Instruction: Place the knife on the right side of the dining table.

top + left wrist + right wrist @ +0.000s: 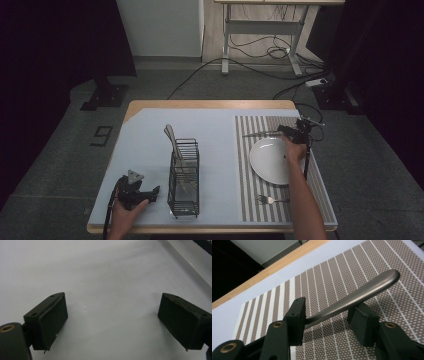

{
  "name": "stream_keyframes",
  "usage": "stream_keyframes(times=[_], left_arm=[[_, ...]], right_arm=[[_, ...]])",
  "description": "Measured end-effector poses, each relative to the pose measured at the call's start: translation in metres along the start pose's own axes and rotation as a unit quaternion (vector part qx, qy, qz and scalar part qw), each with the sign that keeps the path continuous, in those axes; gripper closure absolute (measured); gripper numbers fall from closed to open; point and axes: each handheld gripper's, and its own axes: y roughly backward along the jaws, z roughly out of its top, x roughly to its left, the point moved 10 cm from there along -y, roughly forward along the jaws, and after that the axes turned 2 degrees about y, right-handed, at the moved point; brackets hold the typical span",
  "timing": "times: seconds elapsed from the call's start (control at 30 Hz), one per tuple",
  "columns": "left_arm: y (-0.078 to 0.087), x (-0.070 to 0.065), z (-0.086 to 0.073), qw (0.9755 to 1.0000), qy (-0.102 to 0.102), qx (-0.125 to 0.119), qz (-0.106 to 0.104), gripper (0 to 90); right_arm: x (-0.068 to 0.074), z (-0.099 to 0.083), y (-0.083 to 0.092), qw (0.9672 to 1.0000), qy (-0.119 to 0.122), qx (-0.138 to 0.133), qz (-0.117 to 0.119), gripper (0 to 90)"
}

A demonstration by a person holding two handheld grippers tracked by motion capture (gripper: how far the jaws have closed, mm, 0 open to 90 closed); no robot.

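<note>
A metal utensil lies on the striped placemat just beyond the white plate. In the right gripper view its curved handle runs slantwise through the gap between my right gripper's jaws, which stand wider than the handle. It lies close by the left pad, and no squeeze shows. This gripper sits at the plate's far edge. My left gripper rests low on the blue mat at the front left, beside a black wire caddy. Its jaws are wide open with nothing between them.
The caddy holds upright utensils that stick out of its top. A fork lies on the placemat in front of the plate. The wooden table edge runs along the far side, with cables and desk legs on the floor beyond.
</note>
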Motion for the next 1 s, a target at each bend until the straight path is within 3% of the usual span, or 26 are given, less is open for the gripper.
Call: stream_keyframes(times=[0.2,0.37,0.5,0.6,0.7,0.8,0.83,0.87,0.9,1.0], left_arm=[[0.000,0.000,0.000,1.0000,0.000,0.000,0.000,8.6],[0.000,0.000,0.000,1.0000,0.000,0.000,0.000,8.6],[0.000,0.000,0.000,1.0000,0.000,0.000,0.000,8.6],[0.000,0.000,0.000,1.0000,0.000,0.000,0.000,8.6],[0.000,0.000,0.000,1.0000,0.000,0.000,0.000,8.6],[0.000,0.000,0.000,1.0000,0.000,0.001,0.000,8.6],[0.000,0.000,0.000,1.0000,0.000,0.001,0.000,8.6],[0.000,0.000,0.000,1.0000,0.000,0.001,-0.001,8.6],[0.000,0.000,0.000,1.0000,0.000,0.001,-0.001,8.6],[0.000,0.000,0.000,1.0000,0.001,0.000,-0.001,8.6]], right_arm=[[0.000,-0.005,0.001,0.9996,-0.012,0.024,0.002,48.2],[-0.002,-0.005,0.005,0.9990,-0.030,0.031,0.007,46.0],[-0.004,-0.005,0.007,0.9990,-0.030,0.033,0.004,44.1],[-0.001,-0.001,0.009,0.9995,-0.019,0.022,0.010,44.2],[0.013,0.010,0.013,0.9993,0.012,-0.010,0.033,44.6],[0.024,0.015,0.011,0.9986,0.033,-0.006,0.042,43.8],[0.024,0.015,0.011,0.9986,0.033,-0.006,0.042,43.8],[0.031,0.020,0.007,0.9978,0.054,-0.009,0.038,44.0],[0.031,0.020,0.007,0.9978,0.054,-0.009,0.038,44.0],[0.036,0.020,-0.007,0.9960,0.087,0.008,0.020,44.3]])
